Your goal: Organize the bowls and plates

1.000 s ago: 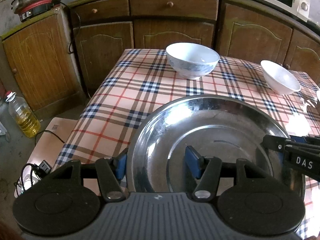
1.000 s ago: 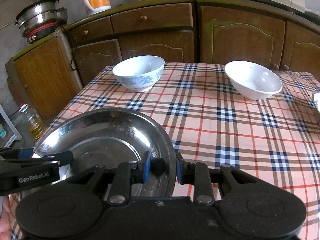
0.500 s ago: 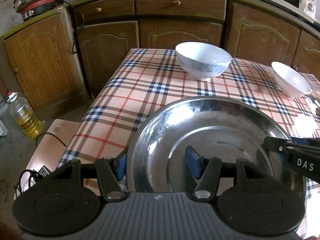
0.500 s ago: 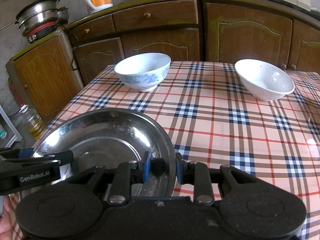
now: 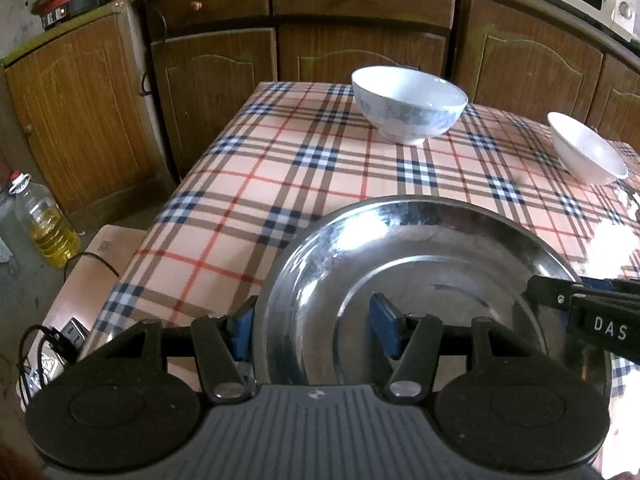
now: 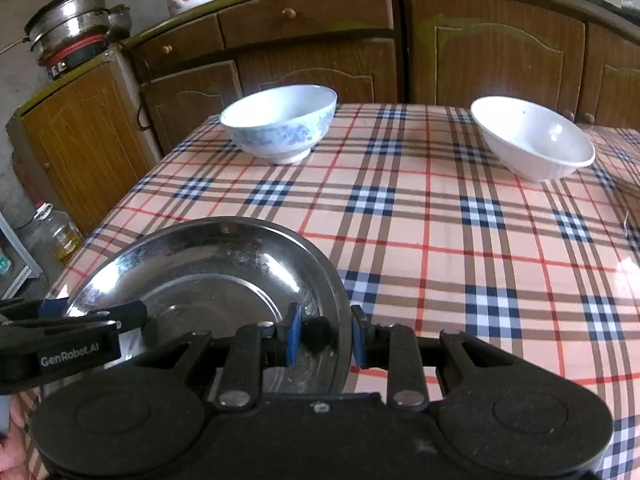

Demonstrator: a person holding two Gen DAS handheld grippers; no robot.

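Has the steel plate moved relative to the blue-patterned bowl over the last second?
Yes. In the right wrist view, the steel plate with both grippers has edged toward the blue-patterned bowl, which now looks nearer and larger.

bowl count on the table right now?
2. The blue-patterned bowl sits at the far left of the checked tablecloth; the plain white bowl sits far right. More may lie outside both views.

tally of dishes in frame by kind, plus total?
Steel plate: 1
Blue-patterned bowl: 1
Plain white bowl: 1
Total: 3
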